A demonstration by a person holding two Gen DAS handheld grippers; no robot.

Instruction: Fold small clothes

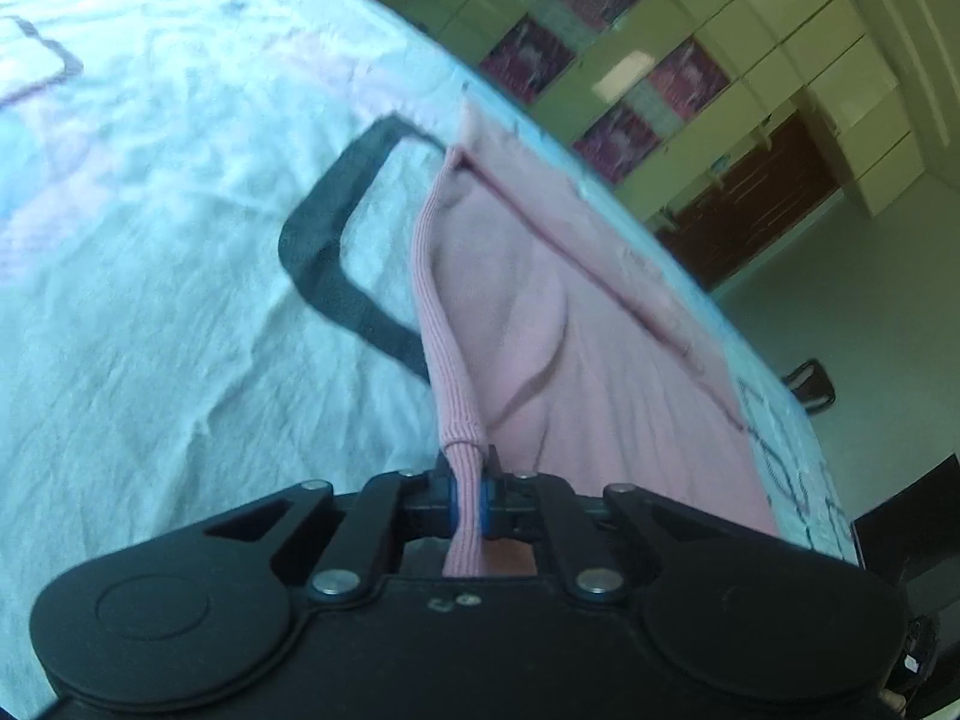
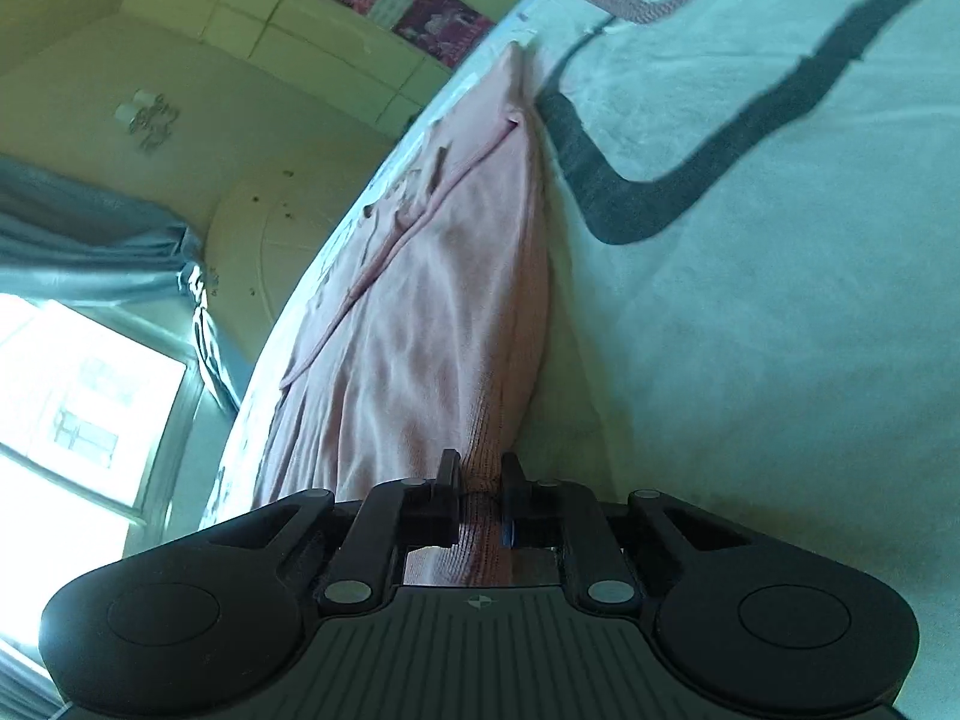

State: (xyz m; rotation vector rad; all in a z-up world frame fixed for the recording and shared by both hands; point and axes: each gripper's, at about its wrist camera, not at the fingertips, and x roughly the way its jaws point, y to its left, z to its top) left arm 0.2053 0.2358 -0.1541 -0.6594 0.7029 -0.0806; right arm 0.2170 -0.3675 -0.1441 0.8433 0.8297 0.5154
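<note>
A: What have the two grippers got?

B: Both are clamped on the same pink garment. The left gripper has its jaws pinched tight on the ribbed hem band, right at the end where the band bunches into a cord. The right gripper is closed on a ribbed edge too, with a thicker wad of cloth between its jaws.

A: Where does the garment lie?

B: On the pale bedsheet, close along the edge of the bed, beside a dark looped print on the sheet. Part of it is lifted slightly at each grip; the rest rests on the sheet.

A: How do you expect it to handle?

B: Light, soft and limp, I judge (a thin knit, going by the fine wrinkles). It will sag and drape from any pinch, and the body cloth may stretch. The ribbed band looks firmer, so it seems the safer hold: two points on that edge, as now, should keep the fold line straight.

A: And its direction?

B: From each wrist view its long axis runs straight away from the gripper, parallel to the bed edge. A raised seam follows the same line. Which end is neck or waist I cannot tell.
</note>
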